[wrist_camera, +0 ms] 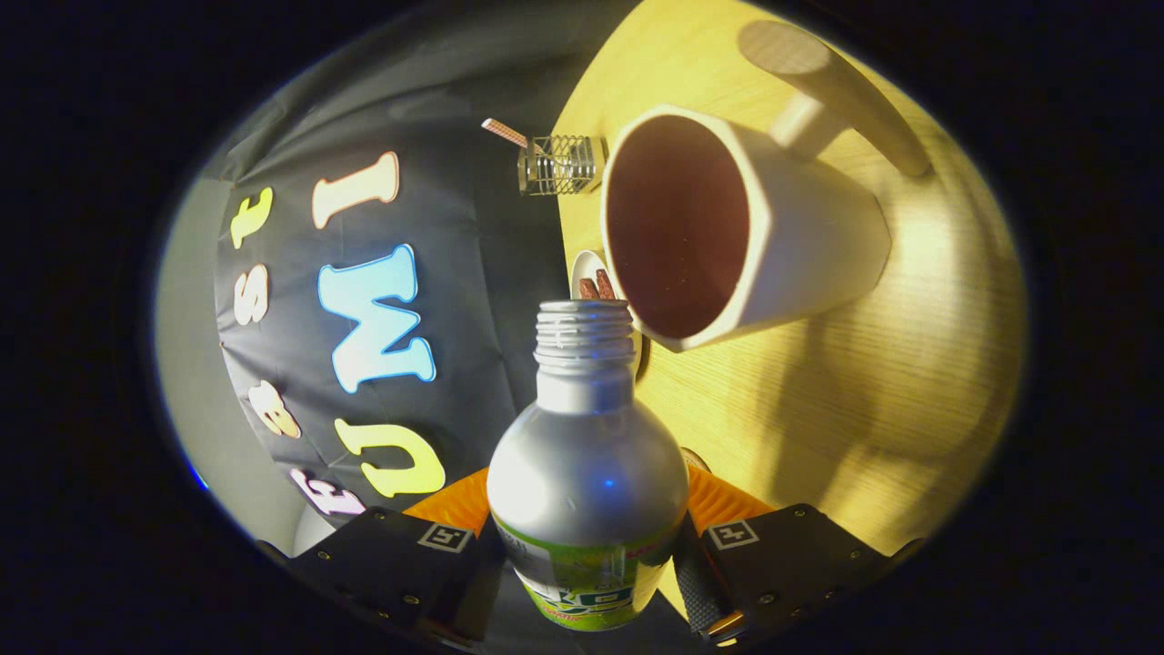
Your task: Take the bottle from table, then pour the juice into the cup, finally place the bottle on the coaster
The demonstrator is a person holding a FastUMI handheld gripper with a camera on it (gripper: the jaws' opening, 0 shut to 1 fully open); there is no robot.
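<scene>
Gripper view puts the gripper (587, 537) nearest, its two fingers clamped on either side of a silver bottle (587, 473) — one finger pressing each flank of the body, low down by the label. The bottle is off the table (818, 382) and tipped over hard, so the scene reads sideways: its neck points away from the fingers and its threaded mouth, with no cap on it, sits just beside the lower rim of the white cup (727, 227).

So the first step looks done: the bottle is taken up and carried to the cup. The pour seems only to be starting — no stream of juice can be seen leaving the mouth, and the cup's inside is dark, so whether any liquid is in it I cannot tell. Setting the bottle on the coaster is still to come.

Beyond the bottle's mouth, half hidden behind it and the cup, lies a small white saucer-like disc (587, 268) with something reddish-brown on it; whether this is the coaster I cannot say. Farther off, at the table's far edge, stands a small wire-mesh holder (556, 164) with a striped stick in it.

As for writing, the bottle's green and white label is cut off and too blurred to read.
</scene>
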